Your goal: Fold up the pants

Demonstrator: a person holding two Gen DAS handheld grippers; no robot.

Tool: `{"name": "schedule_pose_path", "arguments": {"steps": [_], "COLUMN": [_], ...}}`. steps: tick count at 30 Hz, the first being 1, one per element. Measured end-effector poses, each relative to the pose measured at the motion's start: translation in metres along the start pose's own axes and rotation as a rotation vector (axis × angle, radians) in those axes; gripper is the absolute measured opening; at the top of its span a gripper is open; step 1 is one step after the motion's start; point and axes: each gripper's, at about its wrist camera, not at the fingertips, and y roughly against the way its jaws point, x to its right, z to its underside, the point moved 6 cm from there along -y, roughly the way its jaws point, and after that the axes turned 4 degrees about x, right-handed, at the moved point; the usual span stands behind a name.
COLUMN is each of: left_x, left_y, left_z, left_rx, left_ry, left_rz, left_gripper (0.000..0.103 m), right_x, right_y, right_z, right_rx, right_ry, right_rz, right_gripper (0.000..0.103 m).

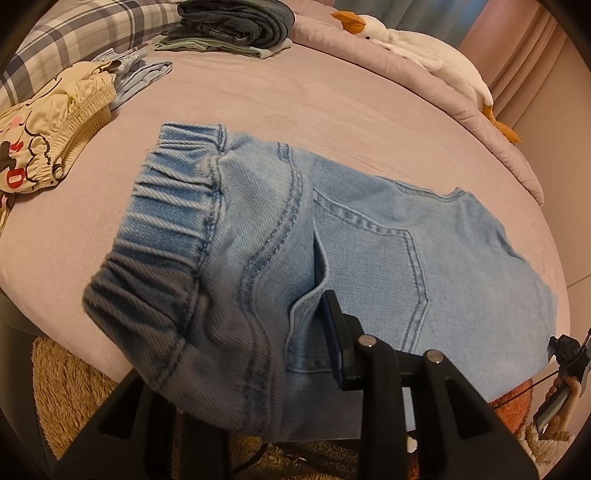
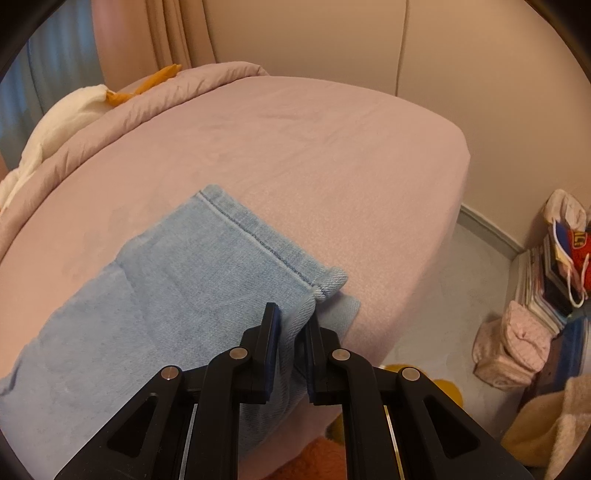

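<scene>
Light blue denim pants (image 1: 369, 240) lie across the near edge of a pink bed (image 1: 277, 96). The elastic waistband (image 1: 173, 206) is at the left and a back pocket faces up. My left gripper (image 1: 280, 354) is shut on the waist end of the pants; only its right finger (image 1: 340, 343) shows, the other is hidden under the cloth. In the right wrist view the leg end (image 2: 184, 280) with its stitched hem (image 2: 258, 240) lies on the bed. My right gripper (image 2: 291, 332) is shut on the near corner of the hem.
Folded dark clothes (image 1: 232, 26) are stacked at the bed's far side. A cream printed garment (image 1: 48, 125) lies at the left. A white plush goose (image 1: 424, 55) lies on the rolled quilt. Bags and books (image 2: 554, 280) stand on the floor at the right.
</scene>
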Motion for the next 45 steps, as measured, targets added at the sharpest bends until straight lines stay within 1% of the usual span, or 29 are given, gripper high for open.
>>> {"name": "schedule_pose_path", "arguments": {"steps": [12,19,26,28,29,30,31,32,33,34,36,37,38,40,41,43,44,45], "left_x": [0.001,0.002,0.003,0.002,0.002,0.002,0.002,0.003,0.004,0.004,-0.002,-0.006,-0.009,-0.013,-0.018,-0.026,-0.03,-0.033], "left_y": [0.0,0.0,0.003,0.005,0.008,0.011,0.014,0.021,0.027,0.033,0.052,0.06,0.068,0.072,0.069,0.068,0.071,0.074], "left_z": [0.001,0.002,0.003,0.003,0.005,0.006,0.006,0.006,0.005,0.003,-0.006,-0.011,-0.019,-0.031,-0.04,-0.053,-0.062,-0.071], "left_rx": [0.009,0.01,0.012,0.008,0.001,-0.006,-0.015,-0.029,-0.033,-0.029,0.019,0.046,0.078,0.095,0.094,0.1,0.126,0.15], "left_ry": [-0.005,-0.006,0.001,0.015,0.018,0.013,0.006,-0.003,-0.004,0.0,0.026,0.04,0.055,0.07,0.082,0.082,0.076,0.077], "left_rz": [0.0,-0.009,-0.035,-0.024,-0.007,0.009,0.029,0.057,0.073,0.086,0.091,0.099,0.12,0.157,0.149,0.088,0.071,0.077], "left_gripper": [0.031,0.031,0.031,0.034,0.035,0.039,0.045,0.049,0.057,0.068,0.081,0.082,0.084,0.09,0.09,0.089,0.089,0.09], "right_x": [-0.002,-0.001,-0.003,-0.001,0.0,0.002,0.003,0.003,0.003,0.002,-0.004,-0.008,-0.019,-0.045,-0.065,-0.112,-0.14,-0.17], "right_y": [0.0,0.0,0.001,0.004,0.006,0.008,0.011,0.015,0.021,0.028,0.049,0.057,0.071,0.09,0.099,0.111,0.115,0.117], "right_z": [-0.001,0.0,0.0,-0.001,-0.001,0.0,0.001,0.002,0.002,0.001,-0.007,-0.01,-0.016,-0.02,-0.02,-0.012,-0.005,0.005], "right_rx": [0.007,0.012,0.012,0.006,0.004,-0.003,-0.013,-0.019,-0.013,0.009,0.077,0.098,0.126,0.142,0.138,0.109,0.077,0.026], "right_ry": [0.008,0.01,0.023,0.016,0.005,-0.008,-0.017,-0.018,-0.011,-0.001,0.047,0.064,0.082,0.123,0.164,0.269,0.328,0.38], "right_rz": [0.029,0.025,0.032,0.031,0.026,0.014,-0.002,-0.009,0.008,0.034,0.079,0.086,0.069,-0.032,-0.109,-0.281,-0.379,-0.465], "right_gripper": [0.009,0.009,0.009,0.014,0.015,0.022,0.036,0.047,0.068,0.072,0.072,0.072,0.072,0.075,0.076,0.076,0.076,0.076]}}
